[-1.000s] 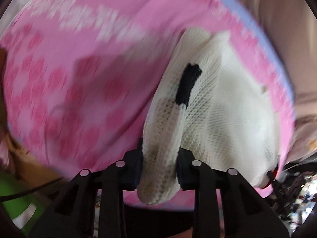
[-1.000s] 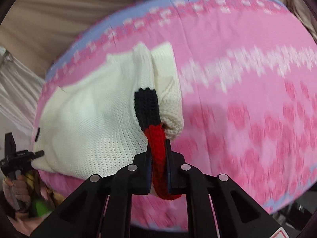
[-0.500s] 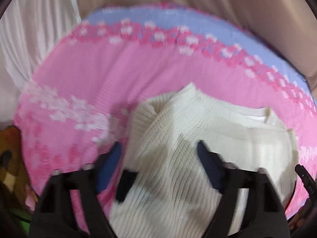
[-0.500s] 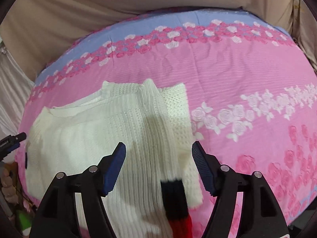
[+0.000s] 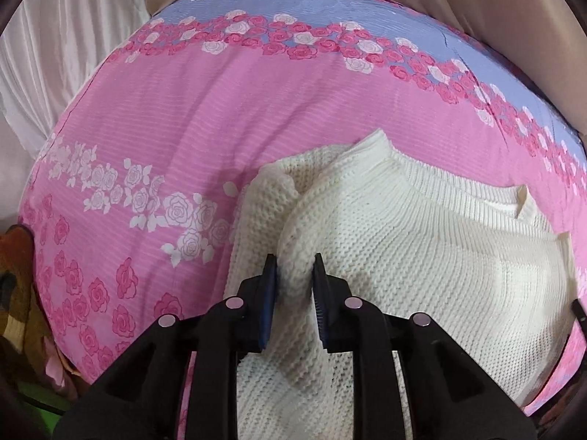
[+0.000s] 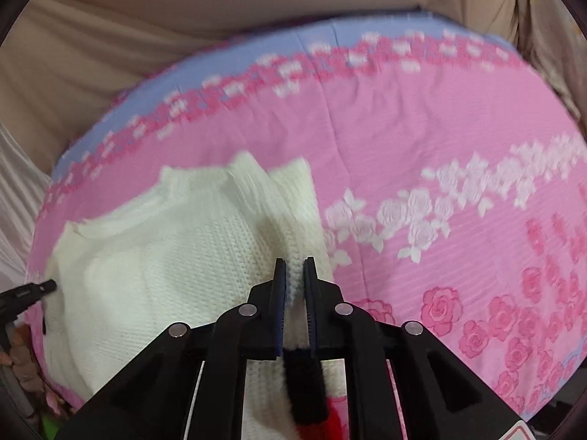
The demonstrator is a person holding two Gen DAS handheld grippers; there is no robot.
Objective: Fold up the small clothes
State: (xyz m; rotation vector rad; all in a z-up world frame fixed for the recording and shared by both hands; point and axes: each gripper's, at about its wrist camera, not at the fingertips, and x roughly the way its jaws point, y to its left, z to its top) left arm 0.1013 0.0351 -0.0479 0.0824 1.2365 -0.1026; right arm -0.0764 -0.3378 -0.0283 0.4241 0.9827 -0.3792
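A small cream knit sweater [image 5: 422, 256] lies on a pink bedspread with roses [image 5: 183, 128]. Its sleeves are folded in over the body. My left gripper [image 5: 294, 267] is shut on a ridge of the left sleeve near the shoulder. In the right wrist view the sweater [image 6: 165, 275] fills the lower left. My right gripper [image 6: 293, 269] is shut on the right sleeve, whose black and red cuff [image 6: 308, 396] hangs below the jaws. The tip of the left gripper [image 6: 33, 289] shows at the left edge.
The bedspread [image 6: 440, 146] has a lilac band [image 5: 330, 11] along its far edge. Beige fabric [image 6: 183, 29] rises behind it and white curtain [image 5: 55, 36] hangs at the left. Clutter lies beyond the bed's near left edge [image 5: 22, 275].
Both grippers let go of the sleeve cuffs, opened wide, then moved up the sleeves and shut again on the sleeves higher up. The sleeves now lie over the sweater body.
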